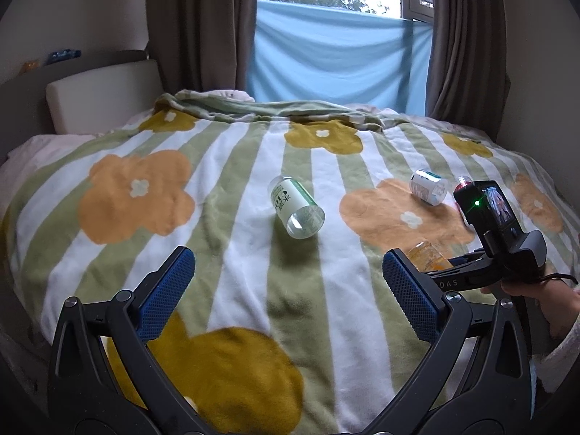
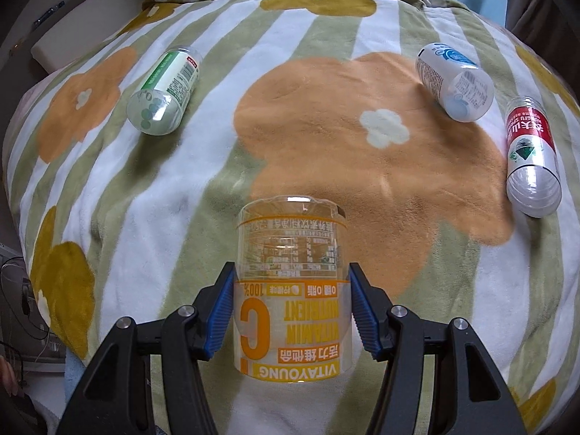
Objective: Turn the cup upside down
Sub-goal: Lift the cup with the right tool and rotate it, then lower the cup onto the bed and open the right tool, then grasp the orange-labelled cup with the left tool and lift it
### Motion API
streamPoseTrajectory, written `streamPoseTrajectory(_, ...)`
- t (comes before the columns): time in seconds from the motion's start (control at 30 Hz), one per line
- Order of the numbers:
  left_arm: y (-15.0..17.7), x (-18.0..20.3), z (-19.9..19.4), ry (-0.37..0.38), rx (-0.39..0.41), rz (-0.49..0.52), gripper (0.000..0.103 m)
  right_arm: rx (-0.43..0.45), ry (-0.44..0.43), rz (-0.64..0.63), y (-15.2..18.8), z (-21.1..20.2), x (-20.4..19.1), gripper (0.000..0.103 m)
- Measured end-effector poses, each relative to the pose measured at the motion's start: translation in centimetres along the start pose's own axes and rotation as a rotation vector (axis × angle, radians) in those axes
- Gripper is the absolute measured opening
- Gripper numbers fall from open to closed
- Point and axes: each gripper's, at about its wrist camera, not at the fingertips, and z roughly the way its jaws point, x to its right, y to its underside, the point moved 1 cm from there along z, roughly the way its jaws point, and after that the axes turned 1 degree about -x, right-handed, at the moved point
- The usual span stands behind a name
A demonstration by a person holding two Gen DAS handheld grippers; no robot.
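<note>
At lower centre, your right tongs (image 2: 291, 311) grip the orange-labelled cup (image 2: 291, 290), seemingly already inverted; set it down level on the soft blanket (image 2: 326, 137). Left tongs (image 1: 288, 290) hang open.

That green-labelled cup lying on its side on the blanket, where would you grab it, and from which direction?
I'd take the green-labelled cup across the middle of its round body, one blue pad on each curved side. It lies on its side with one round end toward the open left tool, so coming from above, straddling its width, looks best. The soft blanket may let it roll, so close gently.
</note>
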Motion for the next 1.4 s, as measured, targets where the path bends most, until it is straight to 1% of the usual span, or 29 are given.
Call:
streamPoseTrajectory(0.03,-0.1,0.0,-0.2,0.005,0.005,-0.006,0.103,-0.008,-0.012,0.006,0.0,0.0,0.0,0.056)
streamPoseTrajectory(0.07,-0.1,0.0,-0.4,0.011,0.01,-0.013,0.103,-0.014,-0.027,0.018,0.1,-0.1,0.1,0.06)
streamPoseTrajectory(0.1,-0.2,0.0,-0.5,0.017,0.01,-0.019,0.103,-0.005,-0.043,0.031,0.3,-0.3,0.3,0.075)
streamPoseTrajectory(0.13,-0.3,0.0,-0.6,0.021,0.006,-0.023,0.103,0.022,-0.06,0.046,0.4,-0.7,0.5,0.093)
streamPoseTrajectory(0.2,-0.5,0.2,-0.4,0.021,-0.004,-0.025,0.103,0.099,-0.079,0.057,0.8,-2.1,0.9,0.102)
streamPoseTrajectory(0.3,-1.0,0.8,0.0,0.036,-0.022,-0.025,0.103,0.196,-0.113,0.039,1.6,-4.7,1.1,0.102)
streamPoseTrajectory(0.43,-3.6,2.5,1.3,0.068,-0.068,-0.006,0.103,0.36,-0.151,0.003,3.7,-9.2,1.7,0.102)
streamPoseTrajectory(0.5,-5.1,3.8,2.2,0.09,-0.089,0.008,0.103,0.413,-0.129,-0.052,5.1,-11.2,1.9,0.102)
streamPoseTrajectory(0.53,-5.8,4.5,2.8,0.097,-0.112,0.012,0.103,0.447,-0.096,-0.06,5.9,-12.1,2.2,0.102)
streamPoseTrajectory(0.57,-6.4,5.3,3.7,0.102,-0.152,0.014,0.103,0.465,-0.066,-0.049,6.7,-12.7,2.6,0.102)
streamPoseTrajectory(0.6,-6.8,6.2,4.8,0.134,-0.212,0.009,0.103,0.484,-0.055,-0.029,7.5,-13.1,3.2,0.102)
streamPoseTrajectory(0.63,-7.0,7.1,6.3,0.19,-0.284,-0.001,0.103,0.525,-0.056,-0.01,8.6,-13.6,3.8,0.102)
streamPoseTrajectory(0.67,-7.0,8.0,7.7,0.23,-0.352,-0.012,0.103,0.576,-0.05,0.015,9.8,-14.0,4.4,0.102)
streamPoseTrajectory(0.73,-6.7,10.1,10.5,0.239,-0.471,-0.01,0.103,0.637,0.0,0.061,11.8,-14.4,5.3,0.102)
streamPoseTrajectory(0.8,-5.9,12.0,13.0,0.23,-0.569,-0.006,0.103,0.66,0.012,0.076,13.1,-14.4,6.0,0.102)
streamPoseTrajectory(0.93,-3.7,15.1,17.3,0.246,-0.763,-0.014,0.103,0.708,-0.017,0.122,15.1,-14.3,7.2,0.102)
streamPoseTrajectory(0.97,-2.9,15.8,18.5,0.251,-0.817,-0.024,0.103,0.72,-0.024,0.128,15.5,-14.1,7.5,0.102)
streamPoseTrajectory(1.03,-1.6,16.2,20.3,0.233,-0.891,-0.063,0.103,0.735,-0.046,0.139,16.0,-13.8,7.8,0.102)
streamPoseTrajectory(1.13,-0.5,16.1,22.3,0.193,-0.954,-0.113,0.101,0.754,-0.083,0.135,16.7,-13.6,7.7,0.102)
streamPoseTrajectory(1.2,-0.2,15.8,23.0,0.178,-0.972,-0.138,0.096,0.757,-0.076,0.121,16.9,-13.6,7.4,0.102)
streamPoseTrajectory(1.3,0.0,15.7,23.8,0.17,-0.979,-0.155,0.092,0.76,-0.061,0.108,17.2,-13.5,7.3,0.102)
streamPoseTrajectory(1.4,0.6,15.4,24.4,0.197,-1.012,-0.211,0.091,0.766,-0.068,0.116,17.3,-13.5,7.7,0.102)
